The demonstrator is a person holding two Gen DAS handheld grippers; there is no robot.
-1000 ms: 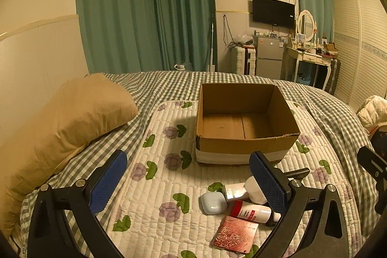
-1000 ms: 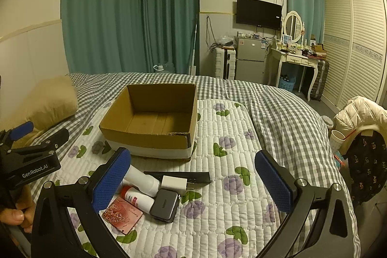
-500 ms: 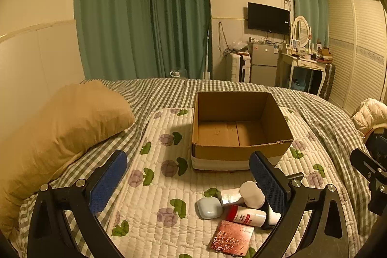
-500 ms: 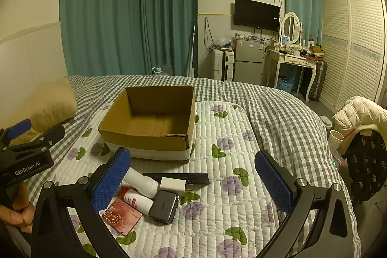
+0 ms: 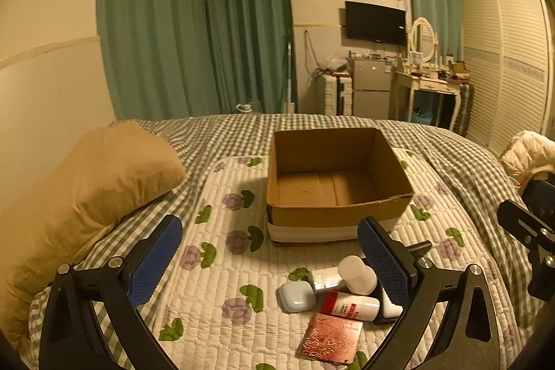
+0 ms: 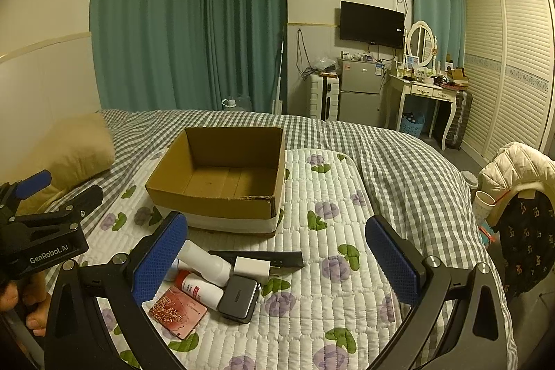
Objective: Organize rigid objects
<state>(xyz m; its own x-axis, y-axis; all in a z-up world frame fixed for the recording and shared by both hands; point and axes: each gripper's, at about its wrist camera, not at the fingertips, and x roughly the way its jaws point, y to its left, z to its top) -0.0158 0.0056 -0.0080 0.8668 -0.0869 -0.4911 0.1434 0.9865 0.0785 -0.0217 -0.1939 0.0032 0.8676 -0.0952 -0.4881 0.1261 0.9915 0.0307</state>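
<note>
An empty cardboard box (image 5: 338, 214) (image 6: 211, 203) stands on the quilted floral mat (image 5: 222, 266) (image 6: 329, 266). In front of it lies a cluster: a pale blue earbud case (image 5: 297, 296), a white bottle (image 5: 357, 274) (image 6: 204, 262), a red-and-white tube (image 5: 350, 305) (image 6: 197, 288), a pink rose-patterned card (image 5: 331, 342) (image 6: 177, 311), a grey charger block (image 6: 238, 298), a white plug (image 6: 251, 267) and a black remote (image 6: 256, 258). My left gripper (image 5: 270, 262) hovers open above the mat, left of the cluster. My right gripper (image 6: 277, 259) is open, above the cluster.
A tan pillow (image 5: 86, 196) lies at the left on the checked bedspread (image 6: 399, 162). A white jacket (image 6: 513, 165) hangs over a chair at the right. The left gripper's body (image 6: 41, 238) and a hand (image 6: 20, 300) show at the left edge of the right wrist view.
Both views have shifted slightly, with the box and cluster sitting a little lower and nearer in frame. Both grippers stay open and nothing on the mat has moved.
</note>
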